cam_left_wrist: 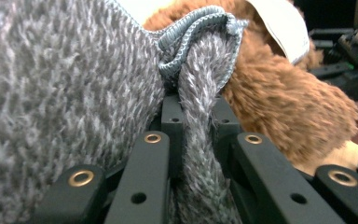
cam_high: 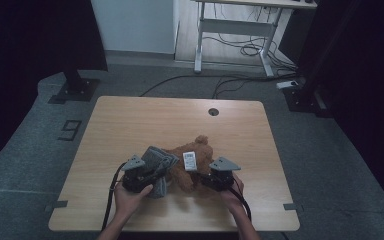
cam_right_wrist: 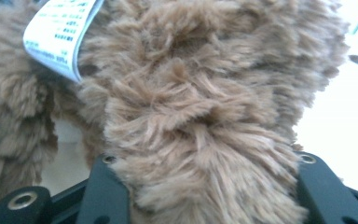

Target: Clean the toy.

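Left gripper (cam_left_wrist: 198, 140): nearest the lens in the left gripper view; jaws clamped tight on a fold of the grey knit garment (cam_left_wrist: 65, 102), which runs down between the two black jaws.
Grey knit garment: fuzzy grey fabric with a lighter ribbed hem (cam_left_wrist: 191, 32) bunched just above the jaw tips; in the high view it lies at the left of the toy, touching it, on the near half of the table.
Right gripper (cam_right_wrist: 205, 186): jaws set on either side of a thick brown limb of the plush toy (cam_right_wrist: 200, 107); fur presses against both jaws, so the limb is gripped.
Plush toy: brown, long-piled; in the high view it lies on the table (cam_high: 145, 117) between the two grippers, slightly nearer the person's edge than the centre.
Label (cam_right_wrist: 58, 35): white printed tag attached to the toy, standing up from its body; seen in the high view as a white rectangle on top of the toy.
Hands: the person's hands enter from the bottom edge of the high view, one behind each gripper.
Table: light wood top with a round grommet hole (cam_high: 213, 111) near the far edge.
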Demonstrator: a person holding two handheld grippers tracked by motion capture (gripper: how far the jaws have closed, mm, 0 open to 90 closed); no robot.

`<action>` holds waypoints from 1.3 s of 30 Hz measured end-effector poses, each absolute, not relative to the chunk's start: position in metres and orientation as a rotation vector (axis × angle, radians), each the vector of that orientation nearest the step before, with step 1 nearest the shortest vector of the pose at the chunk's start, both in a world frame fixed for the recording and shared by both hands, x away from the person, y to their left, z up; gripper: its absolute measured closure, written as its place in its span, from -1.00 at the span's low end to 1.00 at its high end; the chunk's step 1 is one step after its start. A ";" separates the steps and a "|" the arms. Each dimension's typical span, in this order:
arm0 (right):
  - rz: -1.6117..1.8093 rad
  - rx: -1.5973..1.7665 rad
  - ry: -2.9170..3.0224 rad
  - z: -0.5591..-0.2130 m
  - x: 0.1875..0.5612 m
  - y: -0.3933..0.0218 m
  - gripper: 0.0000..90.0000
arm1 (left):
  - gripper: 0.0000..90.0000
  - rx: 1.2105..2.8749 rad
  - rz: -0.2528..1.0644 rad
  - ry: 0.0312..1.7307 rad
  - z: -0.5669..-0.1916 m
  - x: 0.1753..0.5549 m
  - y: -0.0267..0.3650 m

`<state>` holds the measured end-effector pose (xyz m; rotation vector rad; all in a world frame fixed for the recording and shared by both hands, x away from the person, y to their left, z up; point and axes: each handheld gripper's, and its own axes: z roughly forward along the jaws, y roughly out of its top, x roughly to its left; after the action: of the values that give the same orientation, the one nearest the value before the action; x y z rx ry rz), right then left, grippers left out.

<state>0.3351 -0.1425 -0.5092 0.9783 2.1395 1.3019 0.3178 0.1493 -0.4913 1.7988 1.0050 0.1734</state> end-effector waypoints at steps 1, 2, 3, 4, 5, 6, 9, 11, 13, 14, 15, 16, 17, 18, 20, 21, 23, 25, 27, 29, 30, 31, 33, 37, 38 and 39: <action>1.284 0.966 2.117 -0.507 0.340 -0.143 0.17 | 0.77 1.798 0.172 1.007 -0.492 0.319 0.148; 1.279 0.958 2.106 -0.507 0.342 -0.143 0.16 | 0.77 1.796 0.167 1.012 -0.493 0.322 0.146; 1.274 0.944 2.095 -0.508 0.344 -0.144 0.14 | 0.77 1.794 0.166 1.014 -0.494 0.323 0.144; 1.273 0.931 2.093 -0.509 0.345 -0.145 0.11 | 0.77 1.792 0.163 1.016 -0.494 0.324 0.143; 1.284 0.939 2.102 -0.514 0.346 -0.148 0.07 | 0.77 1.794 0.162 1.016 -0.495 0.324 0.142; 1.289 0.935 2.108 -0.517 0.345 -0.150 0.05 | 0.77 1.799 0.162 1.012 -0.495 0.323 0.142; 1.323 0.932 2.126 -0.525 0.339 -0.157 0.00 | 0.77 1.809 0.150 1.002 -0.495 0.319 0.141; 1.330 0.927 2.144 -0.528 0.336 -0.159 -0.01 | 0.76 1.816 0.138 1.001 -0.494 0.316 0.140; 1.337 0.928 2.160 -0.530 0.334 -0.161 -0.01 | 0.75 1.811 0.116 1.004 -0.492 0.315 0.141; 1.336 0.926 2.164 -0.531 0.333 -0.162 -0.01 | 0.75 1.812 0.109 1.001 -0.488 0.313 0.141; 1.337 0.928 2.166 -0.533 0.332 -0.162 -0.01 | 0.75 1.814 0.116 0.995 -0.484 0.313 0.140; 1.342 0.929 2.166 -0.534 0.331 -0.163 -0.01 | 0.75 1.816 0.126 0.985 -0.478 0.312 0.139; 1.346 0.930 2.163 -0.535 0.330 -0.163 -0.01 | 0.75 1.817 0.134 0.975 -0.473 0.312 0.138; 1.352 0.932 2.159 -0.536 0.329 -0.164 -0.01 | 0.75 1.818 0.147 0.960 -0.465 0.312 0.135; 1.360 0.938 2.155 -0.538 0.329 -0.164 -0.01 | 0.75 1.813 0.173 0.927 -0.450 0.313 0.127; 1.352 0.929 2.158 -0.538 0.329 -0.164 -0.01 | 0.75 1.818 0.191 0.906 -0.440 0.316 0.119; 1.345 0.913 2.155 -0.537 0.328 -0.164 -0.01 | 0.75 1.828 0.197 0.872 -0.428 0.321 0.101; 1.347 0.906 2.151 -0.538 0.328 -0.163 -0.01 | 0.75 1.856 0.199 0.845 -0.422 0.328 0.078; 1.347 0.901 2.148 -0.538 0.328 -0.164 -0.01 | 0.75 1.887 0.178 0.835 -0.423 0.335 0.056; 1.350 0.892 2.146 -0.539 0.327 -0.164 -0.01 | 0.74 1.952 0.193 0.835 -0.435 0.343 0.028; 1.352 0.890 2.142 -0.539 0.327 -0.164 -0.01 | 0.74 1.963 0.202 0.842 -0.441 0.345 0.021; 1.350 0.886 2.143 -0.539 0.326 -0.165 -0.01 | 0.74 1.959 0.197 0.851 -0.451 0.349 0.016; 1.317 0.902 2.165 -0.542 0.328 -0.167 0.00 | 0.76 1.918 0.171 0.868 -0.461 0.352 0.018; 1.348 0.900 2.174 -0.546 0.327 -0.171 0.03 | 0.78 1.909 0.231 0.884 -0.462 0.349 0.032; 1.348 0.900 2.174 -0.546 0.327 -0.171 0.03 | 0.78 1.915 0.268 0.895 -0.460 0.348 0.038; 1.351 0.904 2.174 -0.546 0.327 -0.171 0.04 | 0.78 1.915 0.291 0.912 -0.459 0.348 0.045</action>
<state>0.3273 -0.1712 -0.5458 0.9036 2.1739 1.3507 0.3482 0.0451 -0.4590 1.9149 0.9118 0.2909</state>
